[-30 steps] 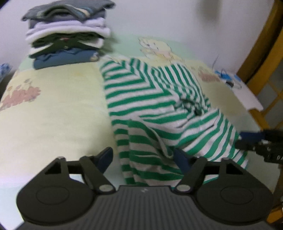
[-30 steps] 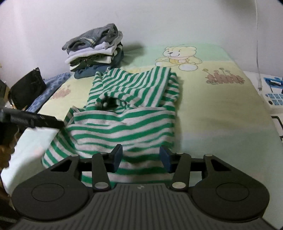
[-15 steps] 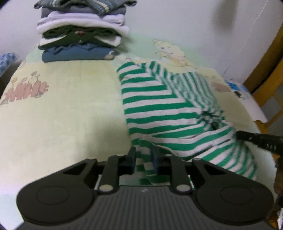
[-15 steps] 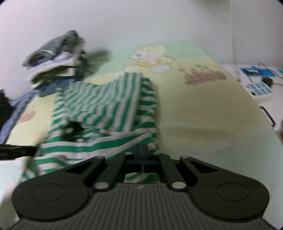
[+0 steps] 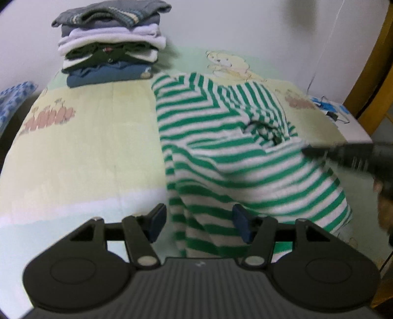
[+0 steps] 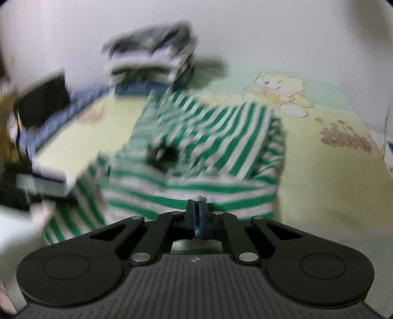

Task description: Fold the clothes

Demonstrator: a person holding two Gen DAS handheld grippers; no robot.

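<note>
the striped shirt (image 5: 228,147) is lying crumpled on the bed (image 5: 86,137), directly ahead of both tongs. the left tongs (image 5: 200,222) have just been opening and are now standing wide; the near hem of the shirt is hanging between the two blue pads (image 5: 157,218), which are not pressing on it. the right tongs (image 6: 196,216) have just been closing and are now pinched together on the near edge of the shirt, a small tuft of cloth showing above the tips. in the left wrist view the right tongs (image 5: 343,152) are appearing as a dark blurred bar to the right of the left tongs, touching the shirt's right side. a stack of folded clothes (image 5: 110,41) is sitting at the far end of the bed, ahead and to the left of the left tongs, against the wall (image 5: 245,22). a bear print (image 5: 228,63) is lying on the sheet beyond the shirt. the right wrist view is blurred.
</note>
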